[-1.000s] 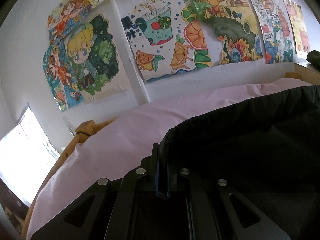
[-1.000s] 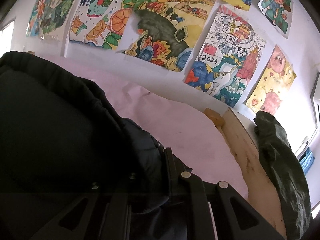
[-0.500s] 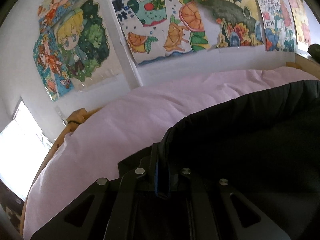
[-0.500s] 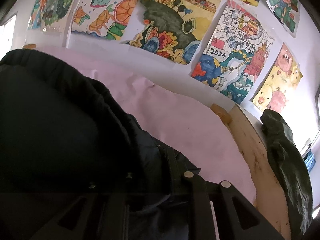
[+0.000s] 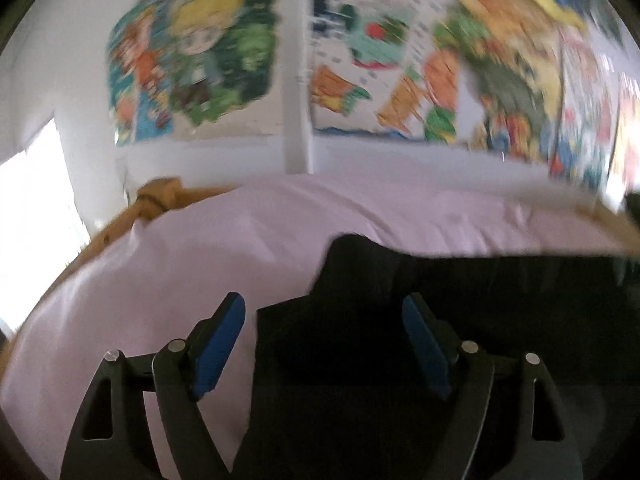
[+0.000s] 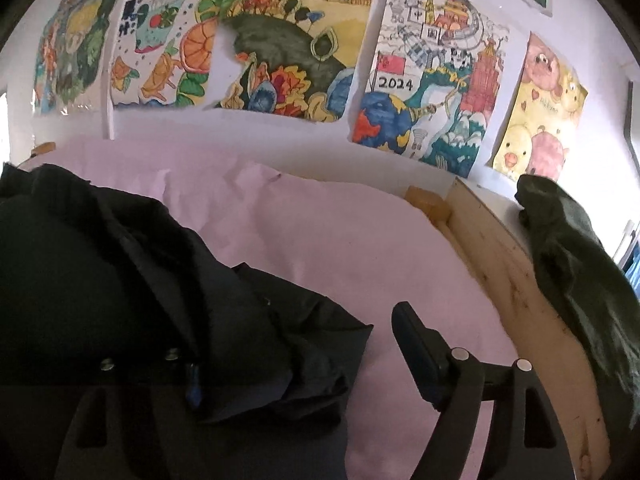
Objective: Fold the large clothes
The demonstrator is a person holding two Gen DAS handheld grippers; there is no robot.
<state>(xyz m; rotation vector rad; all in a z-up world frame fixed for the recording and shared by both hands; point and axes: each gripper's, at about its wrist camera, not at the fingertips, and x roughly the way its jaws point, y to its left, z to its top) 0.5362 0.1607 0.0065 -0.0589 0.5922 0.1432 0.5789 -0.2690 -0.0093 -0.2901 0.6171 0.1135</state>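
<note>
A large black garment (image 5: pixel 500 320) lies spread on the pink bed sheet (image 5: pixel 168 272). My left gripper (image 5: pixel 324 300) hovers over the garment's left corner; its jaws are opening, and the blue pads (image 5: pixel 218 344) stand wide apart without pressing on the cloth between them. In the right wrist view the garment's rumpled right edge (image 6: pixel 120 280) drapes over my right gripper's left finger and hides most of it. My right gripper (image 6: pixel 296 340) is opening too, and its right finger (image 6: pixel 416 344) is over bare sheet (image 6: pixel 360 240).
A wooden bed frame (image 6: pixel 516 280) borders the sheet on the right, with a dark green garment (image 6: pixel 572 256) heaped on it. Its corner post (image 5: pixel 158 196) shows at the left. Coloured drawings (image 6: pixel 288 40) cover the wall behind. A bright window (image 5: pixel 32 208) is at the left.
Both grippers were shut on the black garment's edge and now stand wide open; the cloth has dropped onto the sheet. The left view has rolled and blurred.
</note>
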